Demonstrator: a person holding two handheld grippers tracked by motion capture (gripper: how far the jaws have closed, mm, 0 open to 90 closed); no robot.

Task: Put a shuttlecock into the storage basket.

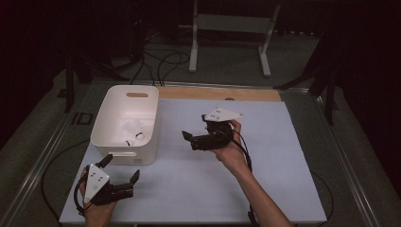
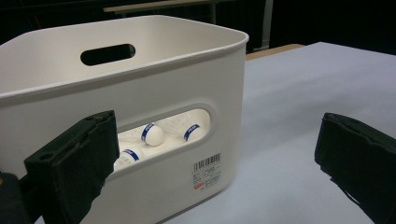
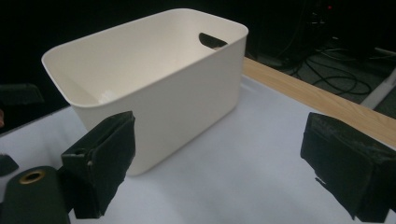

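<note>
High view: two grippers over the counter. Nearest, the left gripper hovers just in front of the one white bin, jaws spread and empty. Farther in, the right gripper is held above the counter to the bin's right, also released and holding nothing. Through the bin's handle slot, the left gripper view shows three shuttlecocks with blue bands lying inside.

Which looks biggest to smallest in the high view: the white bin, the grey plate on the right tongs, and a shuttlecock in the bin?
1. white bin
2. grey plate on the right tongs, though it sits higher, nearer the camera
3. shuttlecock, smallest
</note>
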